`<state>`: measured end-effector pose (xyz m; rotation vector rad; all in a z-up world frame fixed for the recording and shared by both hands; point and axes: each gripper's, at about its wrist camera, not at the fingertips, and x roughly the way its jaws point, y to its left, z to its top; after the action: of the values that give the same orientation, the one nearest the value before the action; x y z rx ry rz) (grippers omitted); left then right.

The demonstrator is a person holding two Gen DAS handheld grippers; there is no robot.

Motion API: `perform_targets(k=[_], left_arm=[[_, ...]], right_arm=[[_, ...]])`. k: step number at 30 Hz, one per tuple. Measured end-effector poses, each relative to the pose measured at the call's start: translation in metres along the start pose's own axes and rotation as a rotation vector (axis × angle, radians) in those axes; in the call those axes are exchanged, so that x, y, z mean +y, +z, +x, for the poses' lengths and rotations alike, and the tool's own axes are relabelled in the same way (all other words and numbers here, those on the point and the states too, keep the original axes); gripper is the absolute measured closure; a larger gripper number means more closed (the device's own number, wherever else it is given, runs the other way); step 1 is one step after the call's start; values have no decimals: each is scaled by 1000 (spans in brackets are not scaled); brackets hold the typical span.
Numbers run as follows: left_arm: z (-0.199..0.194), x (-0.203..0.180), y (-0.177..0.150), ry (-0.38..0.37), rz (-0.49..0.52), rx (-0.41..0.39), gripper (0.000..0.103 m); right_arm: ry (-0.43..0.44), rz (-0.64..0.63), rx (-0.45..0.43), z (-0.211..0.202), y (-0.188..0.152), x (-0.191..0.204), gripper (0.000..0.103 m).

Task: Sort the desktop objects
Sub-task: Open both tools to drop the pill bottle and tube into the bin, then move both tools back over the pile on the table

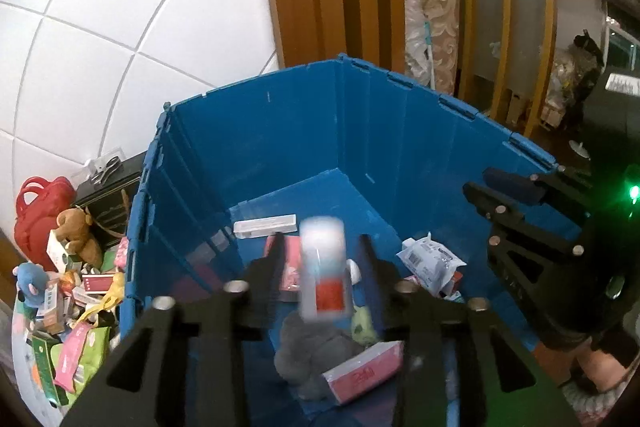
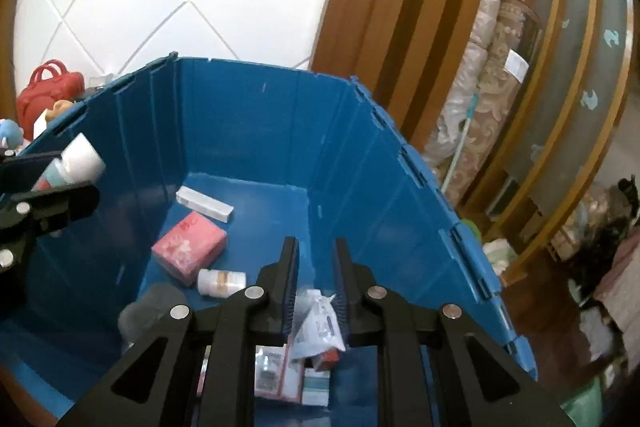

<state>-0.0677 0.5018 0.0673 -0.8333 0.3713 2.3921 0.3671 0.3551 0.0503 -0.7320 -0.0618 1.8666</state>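
1. Left wrist view: the left gripper (image 1: 320,247) is positioned above the blue crate (image 1: 280,115). Its jaws are spread moderately wide.
2. A white tube with a red label (image 1: 323,267), motion-blurred, is seen between the left jaws; no pad contact with it is visible, and it appears free above the crate floor.
3. On the crate floor a white bar box (image 1: 265,225), a grey plush (image 1: 312,351), a pink 3M box (image 1: 362,371) and a white pouch (image 1: 430,261) are seen.
4. The right gripper (image 1: 508,187) is seen at the right edge over the crate rim; its gap cannot be judged from this view.
5. Mixed items are heaped outside the crate at left, including a red bag (image 1: 40,211) and a brown teddy (image 1: 78,231).
6. Right wrist view: the right gripper (image 2: 314,267) is held over the crate interior (image 2: 248,131). Its jaws stand narrowly apart and nothing is gripped.
7. The white pouch (image 2: 320,323) lies below the right jaws on the floor, beside small boxes (image 2: 280,375).
8. A pink box (image 2: 190,253), a white bottle (image 2: 222,283) and the white bar box (image 2: 205,203) lie further in.
9. The tube (image 2: 76,163) is seen at the left edge, between the left gripper's fingers (image 2: 56,203).
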Motion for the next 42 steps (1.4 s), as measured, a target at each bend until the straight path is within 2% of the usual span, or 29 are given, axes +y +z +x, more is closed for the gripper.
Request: perform_targets(k=[1, 2, 3, 4, 5, 10, 15, 20, 26, 29, 35, 42], left_arm=[[0, 0, 0, 3, 1, -1, 44], [0, 1, 0, 6, 2, -5, 32], [-1, 1, -1, 10, 5, -12, 29], [-3, 1, -1, 16, 6, -19, 29], [-4, 2, -2, 15, 6, -21, 28], [-15, 14, -3, 26, -26, -47, 28], [-34, 26, -3, 34, -58, -105, 25], [-53, 41, -7, 75, -91, -169, 25], [-76, 73, -22, 92, -157, -219, 25], [-84, 93, -32, 139, -177, -231, 25], [-98, 163, -61, 206, -255, -225, 25], [-117, 273, -113, 341, -355, -195, 25]], right_arm=[[18, -14, -12, 0, 0, 0, 78], [19, -12, -13, 1, 0, -1, 65], [17, -10, -15, 1, 0, -1, 56], [28, -18, -25, 1, 0, -1, 35], [28, -17, -28, 0, 0, -2, 20], [23, -20, -65, -10, 2, -2, 0], [14, -22, -109, -24, 4, -2, 0], [19, -37, -137, -34, 5, 6, 0], [52, -53, -195, -51, 10, 25, 0], [83, -59, -218, -61, 15, 41, 0], [179, -62, -274, -89, 28, 86, 0], [304, -78, -342, -120, 49, 173, 0]])
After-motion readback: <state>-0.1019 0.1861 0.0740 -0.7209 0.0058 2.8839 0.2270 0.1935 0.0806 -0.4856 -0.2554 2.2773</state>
